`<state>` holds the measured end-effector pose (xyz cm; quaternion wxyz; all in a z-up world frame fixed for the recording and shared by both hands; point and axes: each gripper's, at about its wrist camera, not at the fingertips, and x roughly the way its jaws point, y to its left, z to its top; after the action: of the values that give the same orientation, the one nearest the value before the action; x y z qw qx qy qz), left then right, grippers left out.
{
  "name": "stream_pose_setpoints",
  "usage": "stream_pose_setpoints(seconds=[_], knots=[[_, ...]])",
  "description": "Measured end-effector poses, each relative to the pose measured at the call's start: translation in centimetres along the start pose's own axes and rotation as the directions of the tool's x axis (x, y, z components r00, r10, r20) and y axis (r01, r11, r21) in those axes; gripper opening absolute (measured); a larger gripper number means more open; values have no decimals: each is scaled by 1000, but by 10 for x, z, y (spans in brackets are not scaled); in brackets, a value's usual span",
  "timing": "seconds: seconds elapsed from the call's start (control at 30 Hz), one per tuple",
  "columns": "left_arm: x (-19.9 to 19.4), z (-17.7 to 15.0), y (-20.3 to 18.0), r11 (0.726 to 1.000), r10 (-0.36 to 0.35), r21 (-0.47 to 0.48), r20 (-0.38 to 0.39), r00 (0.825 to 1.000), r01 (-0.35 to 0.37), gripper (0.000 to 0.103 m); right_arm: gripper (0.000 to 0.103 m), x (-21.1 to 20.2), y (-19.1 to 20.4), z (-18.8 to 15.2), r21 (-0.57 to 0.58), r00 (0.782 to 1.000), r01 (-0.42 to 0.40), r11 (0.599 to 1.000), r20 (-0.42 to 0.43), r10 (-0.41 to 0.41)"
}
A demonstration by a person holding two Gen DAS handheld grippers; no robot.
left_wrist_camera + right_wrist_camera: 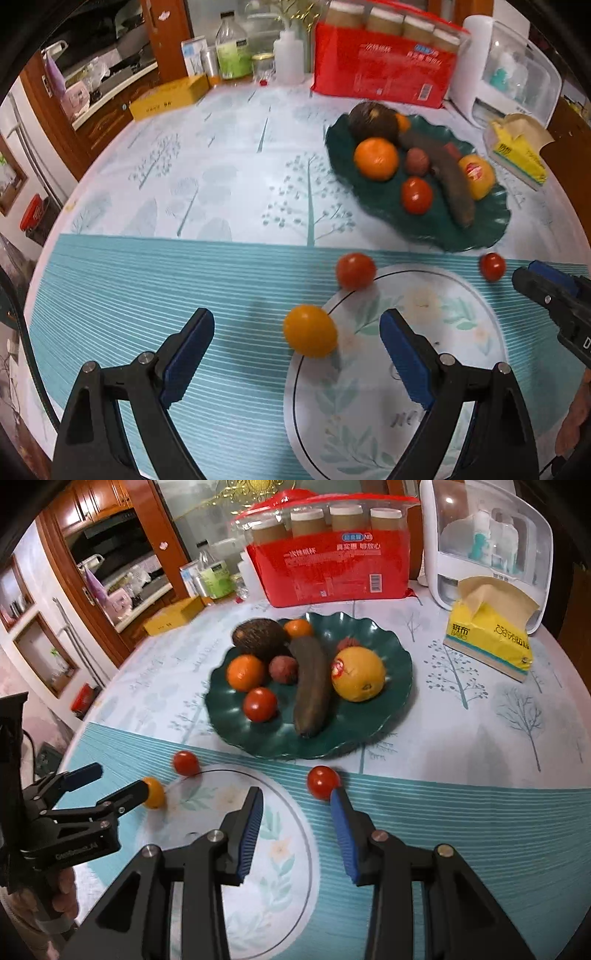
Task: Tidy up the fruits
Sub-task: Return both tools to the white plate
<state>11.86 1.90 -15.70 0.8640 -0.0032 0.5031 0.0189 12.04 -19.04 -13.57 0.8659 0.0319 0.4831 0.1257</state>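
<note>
A dark green plate (480, 229) (229, 723) holds several fruits: an orange (376, 158), a red tomato (416, 195), a dark long fruit (311, 685), a yellow orange (357, 674), a lychee and a brown round fruit. On the cloth in front lie a yellow tomato (310, 335) (155, 793), a red tomato (355, 270) (186, 763) and another red tomato (492, 266) (322, 782). My left gripper (297, 339) (118, 781) is open, the yellow tomato between its fingers. My right gripper (297, 801) (532, 277) is open, just short of the second red tomato.
A red pack of paper cups (384, 70), a yellow tissue pack (491, 635), a white appliance (487, 542), bottles (231, 48) and a yellow box (166, 98) stand along the table's far side. The table edge curves at left.
</note>
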Motion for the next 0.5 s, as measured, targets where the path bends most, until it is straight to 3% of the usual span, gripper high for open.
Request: stream_pose_setpoints(seconds=[0.23,0.3,0.37,0.5], knots=[[23,-2,3,998,-46,-43,-33,998,44,87,39,29,-3,-1,-1,999,43,999,-5,-43],[27,-2,3,998,-50,-46,-38,998,49,81,38,38,-4,-1,-4,999,49,999,-15,-49],[34,-3,2,997,-60,-51,-55,997,57,67,38,44,-4,-3,-6,998,56,998,-20,-56],[33,-5,0,998,-47,-50,-37,998,45,56,31,49,-3,-5,-27,997,77,997,-9,-77]])
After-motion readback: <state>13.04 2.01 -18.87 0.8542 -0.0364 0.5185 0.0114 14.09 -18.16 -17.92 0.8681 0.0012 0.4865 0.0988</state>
